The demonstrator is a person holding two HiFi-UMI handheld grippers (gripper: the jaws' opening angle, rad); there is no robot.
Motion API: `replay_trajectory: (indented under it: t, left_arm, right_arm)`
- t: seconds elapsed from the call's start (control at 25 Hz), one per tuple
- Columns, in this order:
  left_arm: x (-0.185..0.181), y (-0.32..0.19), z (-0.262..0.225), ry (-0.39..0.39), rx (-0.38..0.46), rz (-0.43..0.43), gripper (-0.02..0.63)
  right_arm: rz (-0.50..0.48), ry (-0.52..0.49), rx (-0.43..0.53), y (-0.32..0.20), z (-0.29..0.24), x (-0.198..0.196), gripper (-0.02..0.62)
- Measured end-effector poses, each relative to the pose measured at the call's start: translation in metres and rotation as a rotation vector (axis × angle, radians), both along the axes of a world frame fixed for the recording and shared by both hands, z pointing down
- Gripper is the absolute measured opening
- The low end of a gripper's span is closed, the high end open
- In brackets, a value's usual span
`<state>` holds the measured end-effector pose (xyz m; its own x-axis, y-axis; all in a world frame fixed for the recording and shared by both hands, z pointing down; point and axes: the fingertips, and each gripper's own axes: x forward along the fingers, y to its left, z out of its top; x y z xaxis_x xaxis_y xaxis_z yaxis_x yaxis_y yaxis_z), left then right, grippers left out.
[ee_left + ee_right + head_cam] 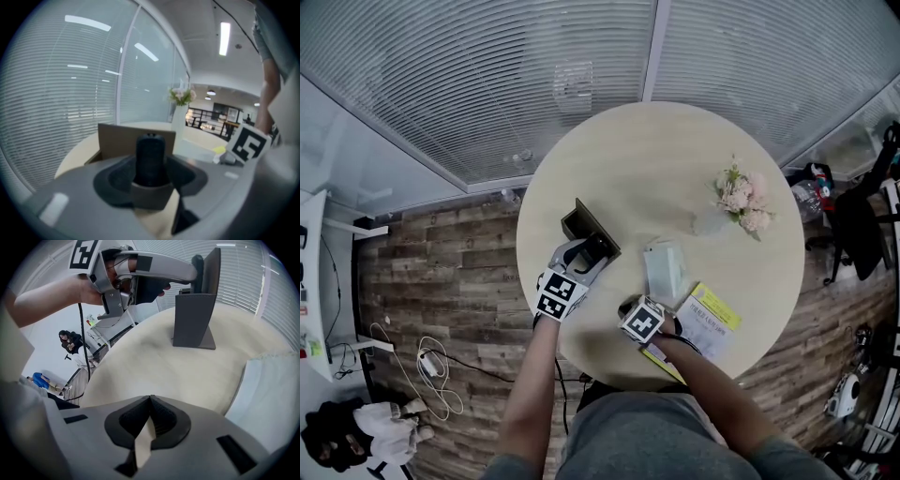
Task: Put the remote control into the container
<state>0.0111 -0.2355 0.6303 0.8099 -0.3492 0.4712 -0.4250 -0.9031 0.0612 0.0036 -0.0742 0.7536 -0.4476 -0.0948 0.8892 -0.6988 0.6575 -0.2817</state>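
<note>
The person is standing at the 6 o'clock edge of the round table (675,150), a gripper in each hand. The left gripper (150,176) is reaching in toward 9 o'clock, where the container (579,221), a small dark open-topped box, is sitting upright on the tabletop. Its 2 fingers are clamping the remote control (150,157), a dark slab that is standing nearly upright between the pads. Seen from the right gripper view, the remote's lower end is dipping inside the container's mouth while its upper half is sticking up above the rim.

The right gripper (150,404) is hovering low over the table near 6 o'clock, pointing steeply down, its fingers pressing together with nothing between them.

A translucent plastic box (664,269) is lying close to the table's centre, just beside the right gripper. A yellow-and-white leaflet (710,317) is lying toward 5 o'clock, partly under the person's right forearm. A bunch of pale pink flowers (741,195) is standing at 2 o'clock, well apart from the container.
</note>
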Motion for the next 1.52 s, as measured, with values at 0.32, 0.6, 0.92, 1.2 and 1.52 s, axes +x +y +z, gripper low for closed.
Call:
replay_trajectory:
  t: [0.32,0.6,0.92,1.2,1.52]
  left_arm:
    - [-0.004,0.0,-0.003,-0.006,0.014,-0.018,0.245]
    - [-0.015,0.011,-0.002,-0.033,-0.01,-0.007,0.245]
    - [-0.032,0.034,-0.021,-0.017,-0.02,0.011,0.064]
    - [-0.033,0.059,-0.038,0.02,-0.032,0.02,-0.002]
    - [-0.024,0.097,-0.067,0.017,-0.014,0.098,-0.003]
  right_arm:
    - [0.003,-0.001,0.006,0.0,-0.002,0.0,0.017]
    - [0.003,-0.021,0.011,-0.003,-0.004,0.0,0.017]
    - [0.036,-0.059,0.16,-0.02,-0.03,0.001,0.015]
    - [0.063,-0.135,0.282,-0.045,-0.084,-0.002,0.015]
    - [0.052,-0.174,0.387,-0.05,-0.132,-0.006,0.015]
